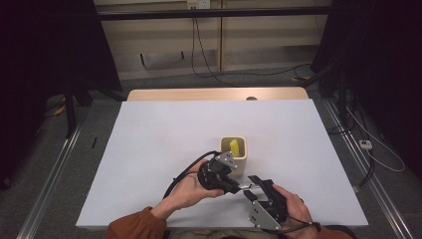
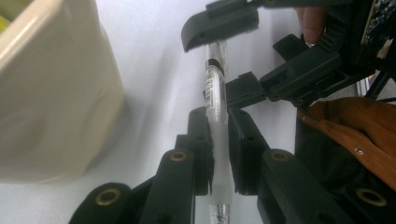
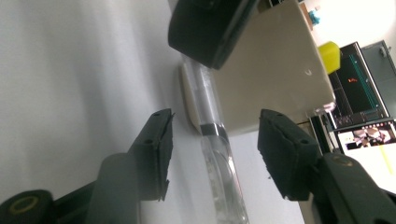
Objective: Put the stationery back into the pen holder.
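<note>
Place: at the near edge of the white bench (image 1: 164, 149), just in front of the cream square pen holder (image 1: 235, 155), both hands meet over one clear plastic pen with a black band (image 2: 215, 100).

Step in hand: a hand-over or a two-handed pull on the pen, as I judge it; the left gripper (image 2: 217, 154) has it, the right gripper (image 3: 215, 154) is coming onto its free end.

Left jaws: drawn close together and clamped on the pen's frosted barrel, which runs up between the two black pads in the left gripper view.

Right jaws: apart, one pad on each side of the pen with a clear gap both ways in the right gripper view; they touch nothing yet.

Pen: held off the bench, lying roughly level between the two grippers, its banded end pointing toward the right gripper (image 1: 255, 185), just beside the holder's near wall.

Holder: upright, a yellow object (image 1: 234, 146) standing inside it.

Next move calls for: the right jaws to shut squarely on the barrel near the black band, with the left hand (image 1: 191, 186) keeping the pen steady; a skewed bite could tip the pen or knock the holder.
</note>
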{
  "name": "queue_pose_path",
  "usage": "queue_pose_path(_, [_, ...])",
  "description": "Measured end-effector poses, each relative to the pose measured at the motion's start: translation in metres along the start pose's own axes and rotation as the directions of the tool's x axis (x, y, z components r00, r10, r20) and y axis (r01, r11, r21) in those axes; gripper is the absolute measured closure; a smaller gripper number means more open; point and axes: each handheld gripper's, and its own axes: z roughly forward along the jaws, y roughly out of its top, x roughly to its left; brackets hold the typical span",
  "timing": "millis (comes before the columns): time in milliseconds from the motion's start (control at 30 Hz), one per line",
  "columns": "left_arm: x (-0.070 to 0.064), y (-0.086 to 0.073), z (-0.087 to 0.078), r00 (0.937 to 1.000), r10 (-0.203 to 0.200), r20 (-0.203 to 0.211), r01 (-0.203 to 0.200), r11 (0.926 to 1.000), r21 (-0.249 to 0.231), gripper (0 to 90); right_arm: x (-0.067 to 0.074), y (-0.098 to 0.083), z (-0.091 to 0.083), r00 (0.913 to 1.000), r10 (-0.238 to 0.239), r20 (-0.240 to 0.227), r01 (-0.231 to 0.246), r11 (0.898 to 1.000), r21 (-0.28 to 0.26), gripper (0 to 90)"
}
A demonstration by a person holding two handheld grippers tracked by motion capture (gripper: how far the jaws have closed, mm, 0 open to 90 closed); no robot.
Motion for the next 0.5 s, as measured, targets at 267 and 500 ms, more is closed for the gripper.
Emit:
queue_pose_path(267, [0.0011, -0.0014, 0.0022, 0.9999, -0.009, 0.007, 0.009, 1.0, 0.001, 80.1, 0.004, 0.0015, 0.0002, 0.9973, -0.073, -0.008, 0.073, 0.997, -0.016, 66.4])
queue_pose_path(500, [0.0025, -0.0035, 0.004, 0.999, -0.039, 0.021, 0.039, 0.9991, -0.016, 80.1, 0.0043, 0.0002, -0.0005, 0.9956, -0.091, -0.022, 0.09, 0.996, -0.019, 79.5])
